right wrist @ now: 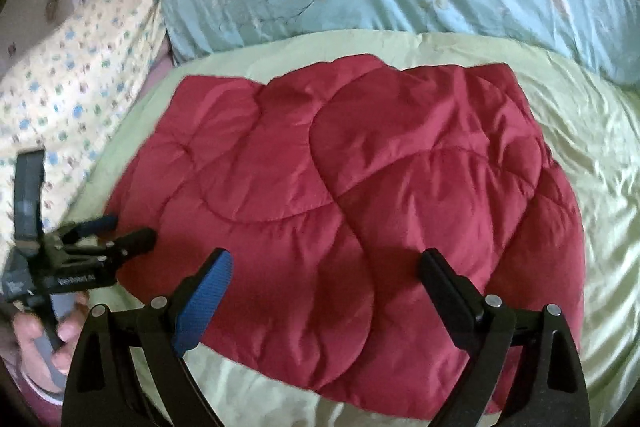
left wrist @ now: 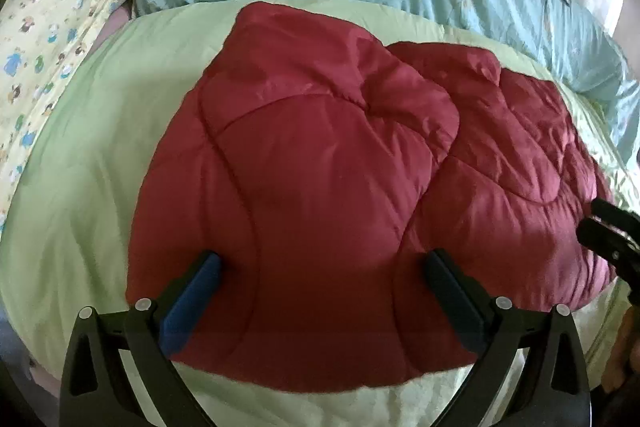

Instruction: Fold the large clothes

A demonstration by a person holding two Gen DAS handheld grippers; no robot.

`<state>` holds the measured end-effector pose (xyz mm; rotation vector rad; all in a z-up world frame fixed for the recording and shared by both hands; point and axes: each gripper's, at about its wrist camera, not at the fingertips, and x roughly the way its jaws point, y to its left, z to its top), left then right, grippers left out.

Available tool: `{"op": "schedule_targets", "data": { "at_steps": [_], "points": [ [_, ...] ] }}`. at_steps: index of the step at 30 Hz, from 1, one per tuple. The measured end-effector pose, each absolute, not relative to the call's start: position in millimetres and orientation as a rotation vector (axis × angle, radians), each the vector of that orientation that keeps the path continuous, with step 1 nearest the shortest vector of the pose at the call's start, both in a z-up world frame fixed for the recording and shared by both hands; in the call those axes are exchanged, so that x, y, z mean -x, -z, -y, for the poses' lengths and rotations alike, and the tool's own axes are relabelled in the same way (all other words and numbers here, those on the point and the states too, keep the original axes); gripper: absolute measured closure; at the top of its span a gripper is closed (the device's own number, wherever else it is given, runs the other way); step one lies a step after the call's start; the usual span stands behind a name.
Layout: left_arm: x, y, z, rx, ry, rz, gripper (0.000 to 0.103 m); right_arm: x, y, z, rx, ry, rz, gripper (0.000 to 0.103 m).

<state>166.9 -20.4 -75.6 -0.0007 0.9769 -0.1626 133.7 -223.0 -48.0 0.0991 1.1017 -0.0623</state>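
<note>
A red quilted jacket [left wrist: 320, 187] is laid folded on the pale green bedspread [left wrist: 80, 207], its long axis running left-right. Both the left gripper [left wrist: 324, 267] and right gripper [right wrist: 326, 265] are held spread above its near edge.

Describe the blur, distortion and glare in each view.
Left wrist view: fisheye bends the green sheet into a dome; the right gripper at the edge is motion-blurred. Right wrist view: sheen glares on the sheet's right side; the left gripper smears; the red quilted garment stays fairly sharp.
</note>
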Motion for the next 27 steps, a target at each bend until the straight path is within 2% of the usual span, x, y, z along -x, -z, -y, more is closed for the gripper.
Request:
{"op": "schedule_targets", "data": {
  "at_steps": [18, 27],
  "points": [
    [-190, 83, 43, -0.059, 0.136, -0.984, 0.000, -184, 84, 288, -0.090, 0.194, -1.172, 0.008],
    [-200, 91, 51, -0.075, 0.119, -0.973, 0.000, -180, 88, 302, -0.146, 0.168, -1.151, 0.008]
  ]
}}
